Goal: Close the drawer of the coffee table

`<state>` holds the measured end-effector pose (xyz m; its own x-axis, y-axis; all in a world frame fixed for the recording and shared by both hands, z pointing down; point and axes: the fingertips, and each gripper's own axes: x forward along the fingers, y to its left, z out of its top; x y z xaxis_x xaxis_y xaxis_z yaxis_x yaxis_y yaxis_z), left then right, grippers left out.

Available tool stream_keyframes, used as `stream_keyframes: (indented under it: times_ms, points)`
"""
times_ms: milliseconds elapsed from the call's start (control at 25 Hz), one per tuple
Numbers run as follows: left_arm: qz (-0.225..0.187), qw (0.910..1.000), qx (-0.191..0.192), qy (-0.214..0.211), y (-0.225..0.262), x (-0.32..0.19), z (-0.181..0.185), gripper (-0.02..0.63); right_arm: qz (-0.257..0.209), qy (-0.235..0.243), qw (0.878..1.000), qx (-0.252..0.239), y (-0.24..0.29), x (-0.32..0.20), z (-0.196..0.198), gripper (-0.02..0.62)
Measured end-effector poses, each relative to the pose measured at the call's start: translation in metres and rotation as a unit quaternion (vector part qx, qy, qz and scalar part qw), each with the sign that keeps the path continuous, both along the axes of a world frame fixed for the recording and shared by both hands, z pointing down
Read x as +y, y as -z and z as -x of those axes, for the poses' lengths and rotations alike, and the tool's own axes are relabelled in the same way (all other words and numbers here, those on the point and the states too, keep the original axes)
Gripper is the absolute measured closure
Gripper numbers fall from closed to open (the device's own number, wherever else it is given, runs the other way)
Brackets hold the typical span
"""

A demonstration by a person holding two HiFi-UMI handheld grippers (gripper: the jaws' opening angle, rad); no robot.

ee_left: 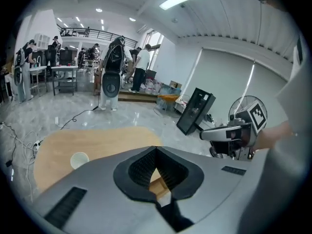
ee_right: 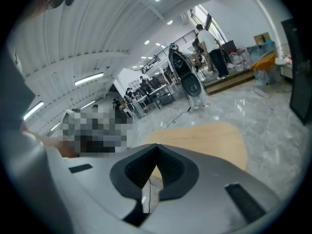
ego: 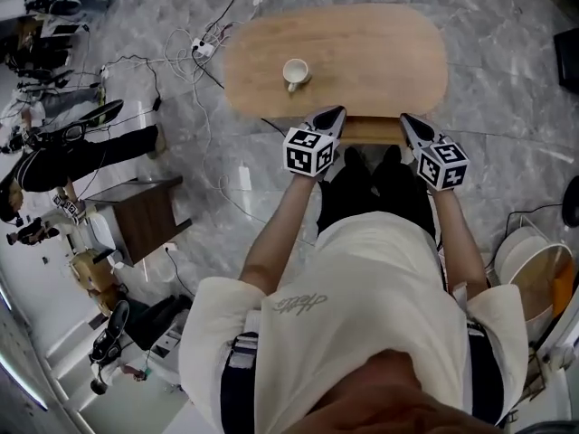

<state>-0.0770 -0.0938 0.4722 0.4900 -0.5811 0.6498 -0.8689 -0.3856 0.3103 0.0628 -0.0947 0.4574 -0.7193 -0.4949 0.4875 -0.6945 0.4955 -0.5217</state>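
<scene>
The left claw point(ego: 336, 112) has its tips pressed together with only a small diamond gap behind them, and it holds nothing. The right claw point(ego: 404, 118) is the same: tips met, empty. Both point toward 12 o'clock at the near edge of the coffee table point(ego: 362, 34). One sits at each end of the drawer point(ego: 371, 132), which shows as a narrow wooden strip jutting from under the worktop at its 6 o'clock side. Whether either claw touches the drawer front I cannot tell.

By my reading, the push is the step in hand and the drawer is nearly home, since only a sliver stands proud. The next move calls for an even, level shove from both claws toward 12 o'clock, so the drawer runs straight and does not jam on one side.

The worktop is a pale wood oval, bare apart from a white cup point(ego: 295, 72) toward 9 o'clock of its middle. The floor point(ego: 507, 80) is glossy grey stone. Cables and a power strip point(ego: 204, 47) trail off at 10 o'clock of the table, and a small dark side table point(ego: 145, 215) stands at 8 o'clock. People stand about at the far left of the open, brightly lit room.
</scene>
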Motion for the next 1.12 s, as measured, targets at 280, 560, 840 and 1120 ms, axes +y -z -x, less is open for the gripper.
stream_keyframes:
  times_ms: [280, 560, 840, 1120]
  points:
    - [0.077, 0.9961, -0.009, -0.043, -0.1, 0.017, 0.016, 0.603, 0.102, 0.018, 0.992, 0.074, -0.114, 0.031, 0.01, 0.6]
    - [0.153, 0.9864, -0.028, -0.052, -0.233, 0.039, 0.02, 0.603, 0.198, 0.057, 0.971, 0.122, -0.249, 0.079, -0.004, 0.6]
    - [0.197, 0.9802, -0.022, -0.008, -0.339, 0.07, 0.03, 0.603, 0.267, 0.051, 0.949, 0.162, -0.35, 0.118, -0.024, 0.6]
    - [0.277, 0.9601, -0.035, 0.014, -0.398, 0.13, 0.047, 0.603, 0.301, 0.058, 0.931, 0.201, -0.403, 0.146, -0.033, 0.6]
